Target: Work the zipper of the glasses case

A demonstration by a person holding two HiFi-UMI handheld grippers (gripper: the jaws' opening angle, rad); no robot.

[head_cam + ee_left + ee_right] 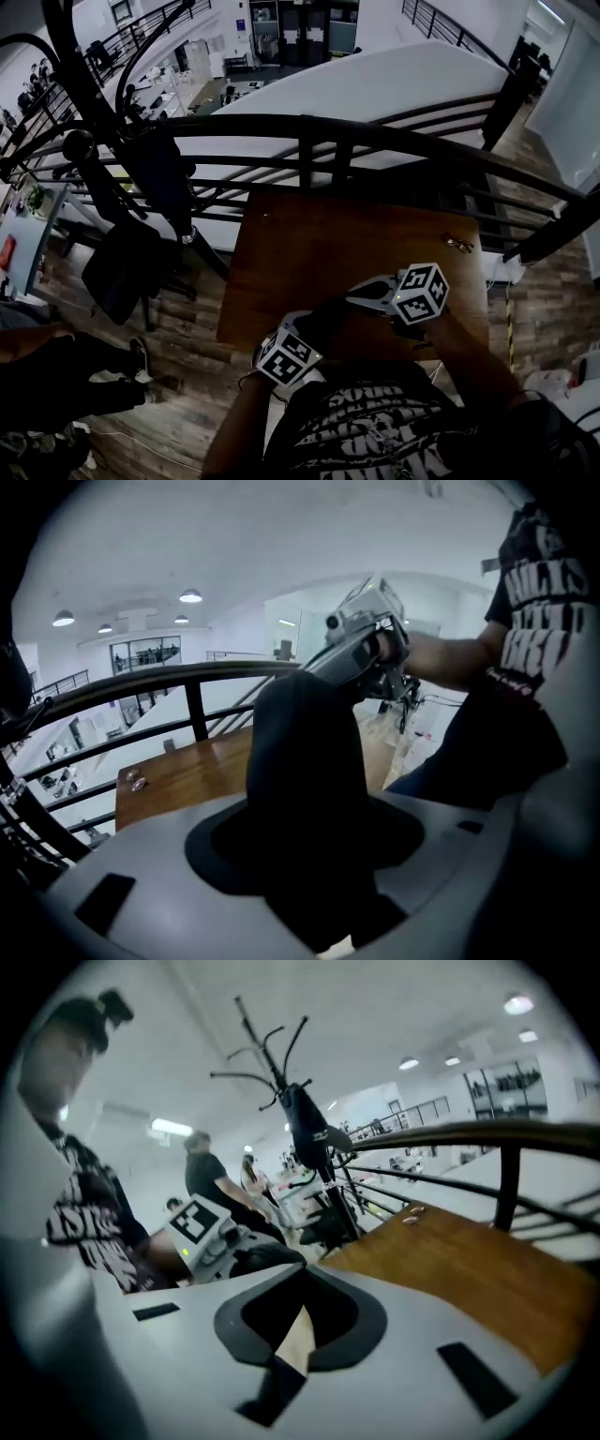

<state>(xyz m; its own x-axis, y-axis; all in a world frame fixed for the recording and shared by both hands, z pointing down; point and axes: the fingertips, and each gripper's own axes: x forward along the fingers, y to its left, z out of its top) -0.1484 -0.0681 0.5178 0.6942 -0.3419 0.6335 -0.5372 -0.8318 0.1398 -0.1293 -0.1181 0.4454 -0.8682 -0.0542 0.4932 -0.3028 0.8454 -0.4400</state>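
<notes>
The black glasses case stands upright between the jaws of my left gripper, which is shut on its sides. From the head view the case is a dark shape over the near edge of the wooden table, between the left gripper and the right gripper. My right gripper is shut with nothing visible in it. Its silver body hovers by the case's top end. The zipper itself cannot be made out.
Two small metal pieces lie at the table's far right. A black curved railing runs behind the table. A coat stand with a dark coat is to the left. A person's legs show at lower left.
</notes>
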